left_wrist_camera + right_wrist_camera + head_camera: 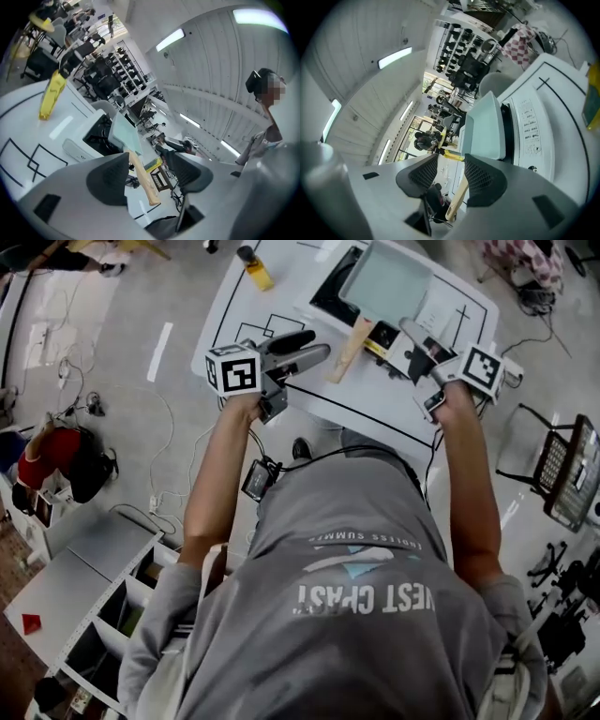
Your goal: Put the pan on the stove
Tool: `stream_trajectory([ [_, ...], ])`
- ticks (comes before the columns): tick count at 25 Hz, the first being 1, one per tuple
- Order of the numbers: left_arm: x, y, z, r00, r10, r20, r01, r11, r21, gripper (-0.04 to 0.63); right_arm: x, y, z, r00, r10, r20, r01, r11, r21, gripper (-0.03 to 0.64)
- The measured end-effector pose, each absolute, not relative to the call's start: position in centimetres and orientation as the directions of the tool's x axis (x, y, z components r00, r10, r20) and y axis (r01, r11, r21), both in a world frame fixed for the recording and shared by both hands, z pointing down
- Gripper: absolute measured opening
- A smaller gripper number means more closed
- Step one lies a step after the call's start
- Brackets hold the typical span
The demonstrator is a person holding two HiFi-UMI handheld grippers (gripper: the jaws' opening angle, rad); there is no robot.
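A pale green square pan rests on the stove at the far side of the white table, its wooden handle sticking out toward me. My left gripper hovers just left of the handle's end, jaws wide open. In the left gripper view the handle shows in the gap of the left gripper, with neither pad touching it. My right gripper hangs to the right of the handle, open and empty. The right gripper view has the pan ahead of the right gripper.
A yellow bottle stands at the table's far left. Black lines are taped across the tabletop. A white shelf unit is on the floor at the left, a chair at the right. A person stands nearby.
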State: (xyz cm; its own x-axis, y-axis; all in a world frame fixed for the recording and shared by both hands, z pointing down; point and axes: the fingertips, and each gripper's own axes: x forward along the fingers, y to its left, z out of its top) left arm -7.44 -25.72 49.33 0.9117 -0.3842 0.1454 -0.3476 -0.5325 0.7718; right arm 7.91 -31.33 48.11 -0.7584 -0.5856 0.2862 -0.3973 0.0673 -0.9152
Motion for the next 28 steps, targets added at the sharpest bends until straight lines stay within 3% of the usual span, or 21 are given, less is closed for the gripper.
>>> stream_trajectory([
  [3,-9.4,-25.8,46.0,0.89,-0.433,0.14,-0.396,-0.585,0.708,0.279,7.9,-31.1,44.8,-0.736,-0.627,0.255,-0.448,0.168,-0.878,0.139],
  [7,-11.7,-25.2,41.3,0.87,-0.483,0.095,-0.434,-0.662,0.611,0.188,7.0,-30.1,40.1,-0.711,-0.662,0.236,-0.551,0.317,-0.772,0.009],
  [13,-13.6,-22.6,34.9,0.845,-0.531,0.058,-0.5,-0.748,0.437,0.009,3.1,-27.1,32.7,-0.76,-0.622,0.192,-0.629,0.626,-0.46,0.009],
  [20,-15.0,-18.6,30.2,0.803,-0.587,0.1,-0.593,-0.775,0.218,-0.002,1.2,-23.2,28.5,-0.724,-0.655,0.215,-0.686,0.715,-0.135,0.008],
  [28,-15.3,-14.8,28.2,0.789,-0.606,0.096,-0.614,-0.779,0.13,-0.001,0.9,-19.6,27.0,-0.705,-0.676,0.213,-0.701,0.711,-0.061,0.008],
])
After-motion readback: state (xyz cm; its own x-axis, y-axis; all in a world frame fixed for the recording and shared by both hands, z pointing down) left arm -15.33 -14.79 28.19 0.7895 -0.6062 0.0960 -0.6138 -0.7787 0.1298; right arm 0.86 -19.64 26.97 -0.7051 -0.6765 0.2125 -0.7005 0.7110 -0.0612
